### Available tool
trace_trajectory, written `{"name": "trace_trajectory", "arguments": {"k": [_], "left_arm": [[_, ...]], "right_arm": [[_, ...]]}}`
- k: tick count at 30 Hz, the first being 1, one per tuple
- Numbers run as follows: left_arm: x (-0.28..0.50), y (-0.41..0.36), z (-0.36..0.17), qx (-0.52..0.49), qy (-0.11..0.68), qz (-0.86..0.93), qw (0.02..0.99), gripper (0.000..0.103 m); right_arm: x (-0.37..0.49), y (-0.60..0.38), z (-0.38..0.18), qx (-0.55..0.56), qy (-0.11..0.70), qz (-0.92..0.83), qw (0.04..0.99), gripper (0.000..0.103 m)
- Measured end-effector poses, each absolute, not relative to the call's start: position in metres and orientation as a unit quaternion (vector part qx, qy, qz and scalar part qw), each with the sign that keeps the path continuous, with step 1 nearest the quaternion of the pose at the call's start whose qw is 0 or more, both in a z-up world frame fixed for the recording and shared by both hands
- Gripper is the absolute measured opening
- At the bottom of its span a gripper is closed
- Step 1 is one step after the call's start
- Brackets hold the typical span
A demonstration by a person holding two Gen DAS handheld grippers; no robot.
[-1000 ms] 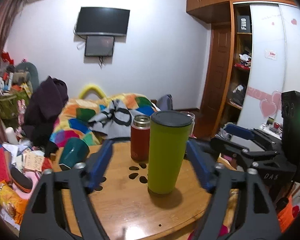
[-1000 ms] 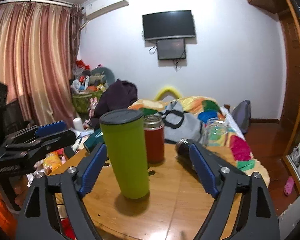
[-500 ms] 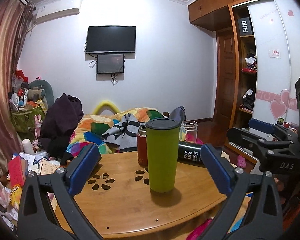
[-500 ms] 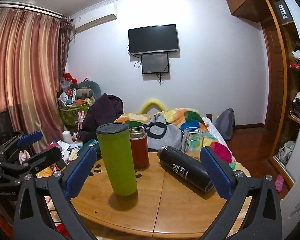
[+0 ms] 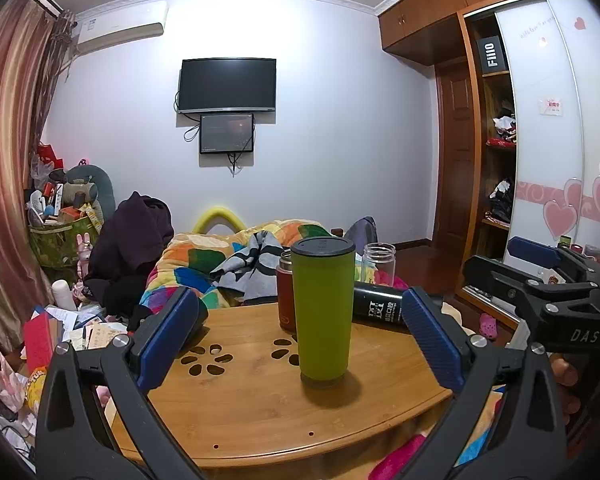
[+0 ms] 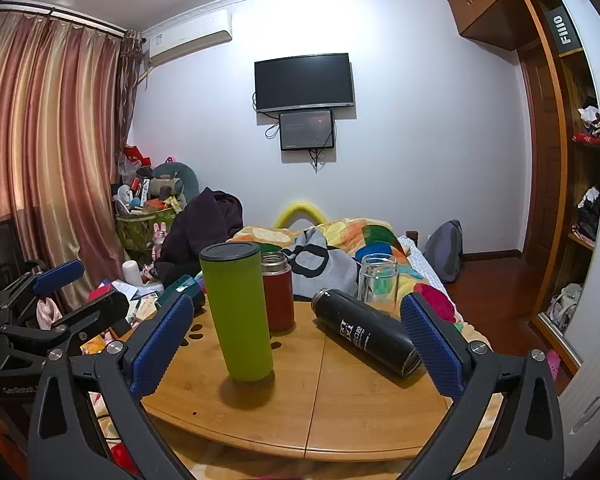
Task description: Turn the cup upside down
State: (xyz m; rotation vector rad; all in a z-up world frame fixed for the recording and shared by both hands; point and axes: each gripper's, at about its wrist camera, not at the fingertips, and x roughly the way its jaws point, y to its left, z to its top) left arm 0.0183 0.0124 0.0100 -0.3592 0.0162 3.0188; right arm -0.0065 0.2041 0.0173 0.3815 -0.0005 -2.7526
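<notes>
A tall green cup (image 5: 323, 312) with a dark end on top stands on the round wooden table (image 5: 240, 412); it also shows in the right wrist view (image 6: 238, 312). My left gripper (image 5: 300, 340) is open and empty, pulled back from the cup, which stands beyond and between its blue pads (image 5: 168, 336). My right gripper (image 6: 296, 348) is open and empty, with the cup left of centre. Each gripper shows at the other view's edge: the right one (image 5: 540, 280) and the left one (image 6: 60, 300).
A red flask (image 6: 278, 292) stands just behind the cup. A black bottle (image 6: 364, 332) lies on its side to the right, a clear glass jar (image 6: 378, 284) behind it. A dark green mug (image 6: 184, 288) lies at the table's left edge. A cluttered bed stands beyond.
Both grippers have drawn back and up from the green cup, which now looks smaller and farther away. The cup has stayed standing in the same place.
</notes>
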Motion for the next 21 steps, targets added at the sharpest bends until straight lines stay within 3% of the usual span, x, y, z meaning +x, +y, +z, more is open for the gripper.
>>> {"name": "trace_trajectory", "arguments": {"k": [21], "left_arm": [[0.0246,0.0149,0.0120,-0.106,0.018,0.993,0.046,0.103]], "right_arm": [[-0.0027,0.2080,0.0181,0.131,-0.008,-0.975,0.179,0.103]]}}
